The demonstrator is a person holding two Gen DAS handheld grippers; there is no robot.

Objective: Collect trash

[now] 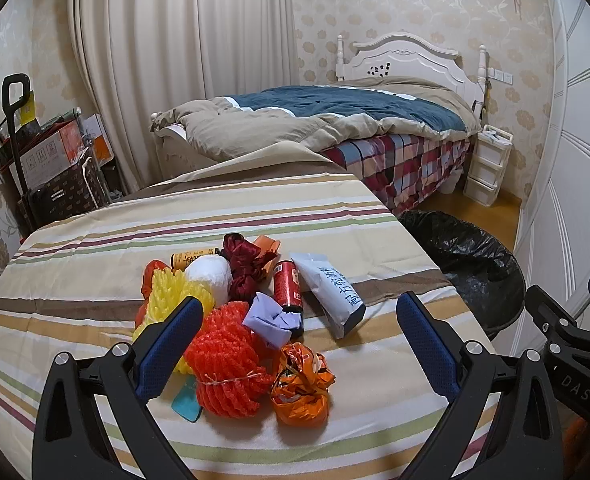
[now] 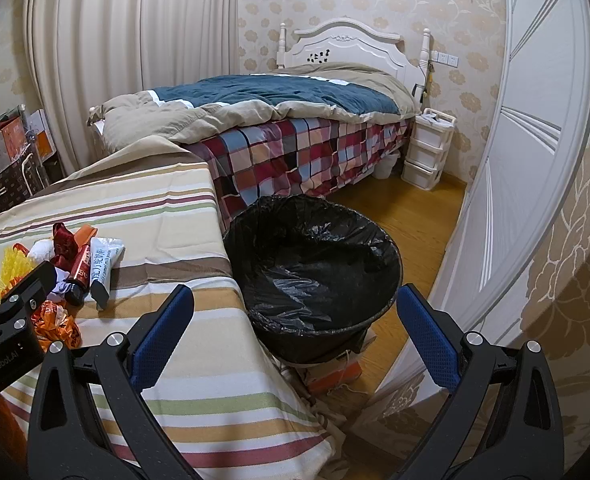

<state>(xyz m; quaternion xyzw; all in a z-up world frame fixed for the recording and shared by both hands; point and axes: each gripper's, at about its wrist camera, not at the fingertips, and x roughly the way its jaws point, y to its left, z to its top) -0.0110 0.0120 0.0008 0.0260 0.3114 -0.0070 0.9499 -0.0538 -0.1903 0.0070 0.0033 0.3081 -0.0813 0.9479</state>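
Trash pile (image 1: 251,312) on striped tbl (image 1: 95,248), bin (image 2: 315,264) beside; L gripper (image 1: 299,332) & R gripper (image 2: 295,320) fingers wide apart, empty

A surface covered by a striped cloth (image 1: 95,248) is seen, with a heap of trash laid directly on it. Within the heap, an orange foam net (image 1: 227,364) is placed at the centre, a yellow foam net (image 1: 167,296) at 10 o'clock, a white ball (image 1: 211,276) at 12 o'clock, a red bottle (image 1: 287,284) at 1 o'clock, a white pouch (image 1: 327,292) at 2 o'clock and a crumpled orange wrapper (image 1: 301,388) at 4 o'clock. A lilac paper wad (image 1: 267,316) is lodged between the orange net and the bottle.
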